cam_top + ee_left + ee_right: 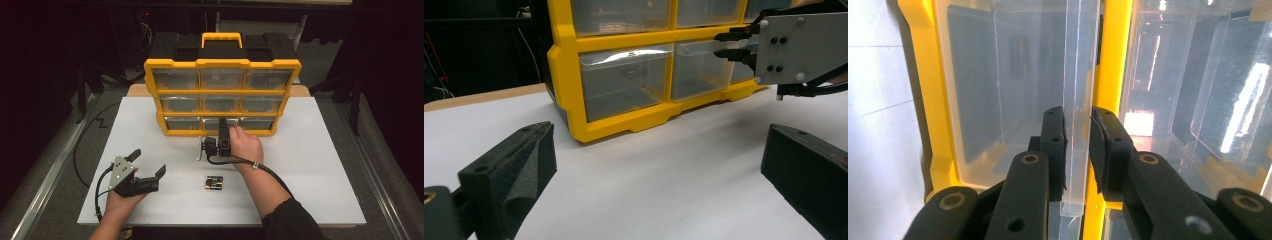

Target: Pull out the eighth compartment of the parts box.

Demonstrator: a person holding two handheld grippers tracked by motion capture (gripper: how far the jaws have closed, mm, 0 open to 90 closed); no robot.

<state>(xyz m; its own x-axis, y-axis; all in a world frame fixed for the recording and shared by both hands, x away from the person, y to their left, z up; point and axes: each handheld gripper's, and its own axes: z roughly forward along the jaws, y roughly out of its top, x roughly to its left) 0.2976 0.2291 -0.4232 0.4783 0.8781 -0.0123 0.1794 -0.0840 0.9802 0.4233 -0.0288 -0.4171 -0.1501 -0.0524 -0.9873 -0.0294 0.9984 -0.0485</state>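
A yellow organizer [222,63] with clear drawers stands upright at the back of the white table [310,165]. My right gripper [223,122] reaches into its bottom row and is shut on the clear front lip [1079,75] of the middle bottom drawer [212,123]. In the right gripper view the two black pads [1054,145] squeeze that lip beside the yellow frame [1115,50]. The left gripper view shows the same grip, right gripper [724,44] at the drawer [699,65]. My left gripper [147,162] rests open at the front left with nothing between its jaws.
A small pack of batteries [214,182] lies on the table in front of the right hand. The organizer's black and yellow carry handle [221,39] sticks up at the back. Bare white tabletop [664,165] stretches between the left gripper and the organizer [564,75].
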